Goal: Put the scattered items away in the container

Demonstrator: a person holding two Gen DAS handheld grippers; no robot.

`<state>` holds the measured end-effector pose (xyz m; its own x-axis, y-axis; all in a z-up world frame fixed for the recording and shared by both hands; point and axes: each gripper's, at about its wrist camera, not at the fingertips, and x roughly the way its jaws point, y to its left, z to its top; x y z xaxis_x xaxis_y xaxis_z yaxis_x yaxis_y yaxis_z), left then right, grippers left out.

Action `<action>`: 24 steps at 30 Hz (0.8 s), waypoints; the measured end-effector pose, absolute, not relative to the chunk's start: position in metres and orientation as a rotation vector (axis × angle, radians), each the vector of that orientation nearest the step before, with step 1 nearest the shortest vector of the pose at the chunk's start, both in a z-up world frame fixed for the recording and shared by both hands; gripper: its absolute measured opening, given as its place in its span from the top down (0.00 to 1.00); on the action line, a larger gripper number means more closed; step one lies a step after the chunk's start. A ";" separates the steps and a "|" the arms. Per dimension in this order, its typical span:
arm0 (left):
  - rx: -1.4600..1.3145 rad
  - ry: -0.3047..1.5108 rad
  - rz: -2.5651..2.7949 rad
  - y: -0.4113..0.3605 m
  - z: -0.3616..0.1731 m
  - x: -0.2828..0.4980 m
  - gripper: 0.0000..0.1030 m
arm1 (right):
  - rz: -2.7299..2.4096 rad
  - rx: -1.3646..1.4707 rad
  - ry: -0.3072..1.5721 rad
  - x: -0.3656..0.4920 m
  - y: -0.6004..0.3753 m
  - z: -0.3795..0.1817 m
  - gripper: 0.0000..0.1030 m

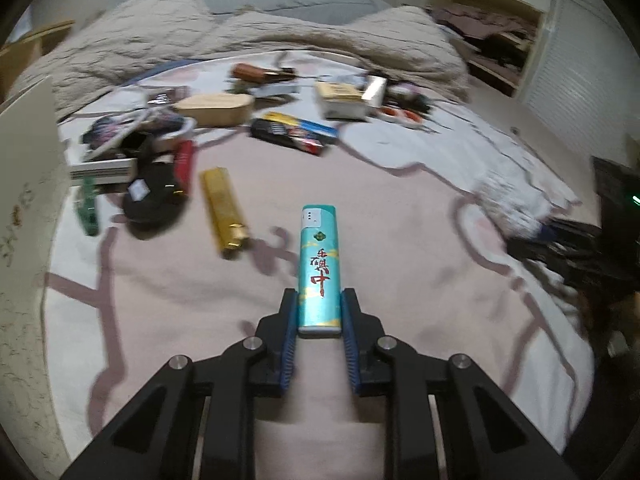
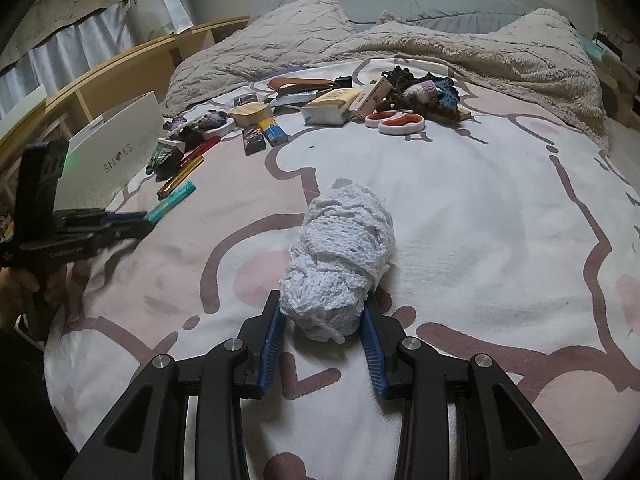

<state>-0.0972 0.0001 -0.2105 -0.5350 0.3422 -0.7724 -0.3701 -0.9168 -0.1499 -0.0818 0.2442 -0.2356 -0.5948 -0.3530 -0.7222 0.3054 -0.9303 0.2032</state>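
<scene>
Turquoise rigid plastic lighter (image 1: pixel 320 268), light and slick, sits clamped by its base in the left tool (image 1: pixel 320 312), just beside the gold lighter (image 1: pixel 225 212) on the bed. Soft white knitted bundle (image 2: pixel 340 264), compressible, is pinched at its near end by the right tool (image 2: pixel 326 320).

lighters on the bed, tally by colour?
Teal lighter, gripped in the left tongs: 1
Gold lighter: 1
Red lighter: 1
Green lighter: 1
Total: 4 that I can tell; the far pile is too blurred to rule out more.
</scene>
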 end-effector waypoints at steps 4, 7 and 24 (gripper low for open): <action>-1.220 -0.015 2.341 0.011 -0.210 -0.093 0.79 | -2.518 1.163 -0.037 -0.081 0.239 -0.236 0.57; -1.224 -0.079 2.250 0.018 -0.208 -0.089 0.79 | -2.509 1.162 -0.020 -0.082 0.236 -0.236 0.53; -1.177 0.004 1.984 0.068 -0.199 -0.065 0.44 | -2.504 1.140 -0.069 -0.081 0.241 -0.237 0.53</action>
<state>-0.0654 0.0679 -0.1991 -0.2360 0.6359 -0.7348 -0.6389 -0.6713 -0.3757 -0.0813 0.2412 -0.2370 -0.5947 -0.3658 -0.7159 0.3259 -0.9237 0.2012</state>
